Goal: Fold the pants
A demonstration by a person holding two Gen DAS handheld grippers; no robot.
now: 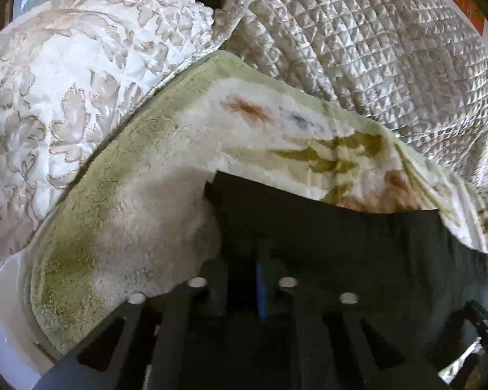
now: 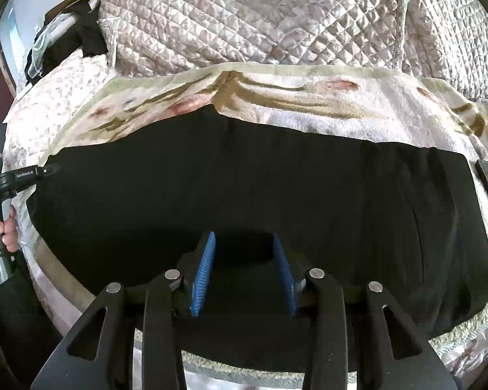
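Your black pants (image 2: pixel 244 195) lie spread in a wide band across the middle of the right wrist view, on a fluffy cream blanket (image 2: pixel 309 110) with green and pink flower prints. This blanket rests on a quilted bedspread (image 2: pixel 244 16) that fills the top of the frame.

Your right gripper (image 2: pixel 244 273) is at the lower centre of its view, over the near edge of the pants. Its two blue pads (image 2: pixel 205 276) stand apart, and dark cloth shows between them, but the pads do not press on it.

At the left edge of the same view you see your left gripper (image 2: pixel 50 169) with its tip at the left end of the pants, and your hand (image 2: pixel 3 227) around its handle below.

In the left wrist view the pants (image 1: pixel 341 243) fill the lower right part, and the blanket (image 1: pixel 130 195) runs from the lower left to the centre. The left fingers are together here, with only a thin blue strip (image 1: pixel 260 292) visible between them. They seem closed on the pants edge, though the dark cloth makes the contact hard to see. An embroidered cover (image 1: pixel 65 81) is in the upper left.
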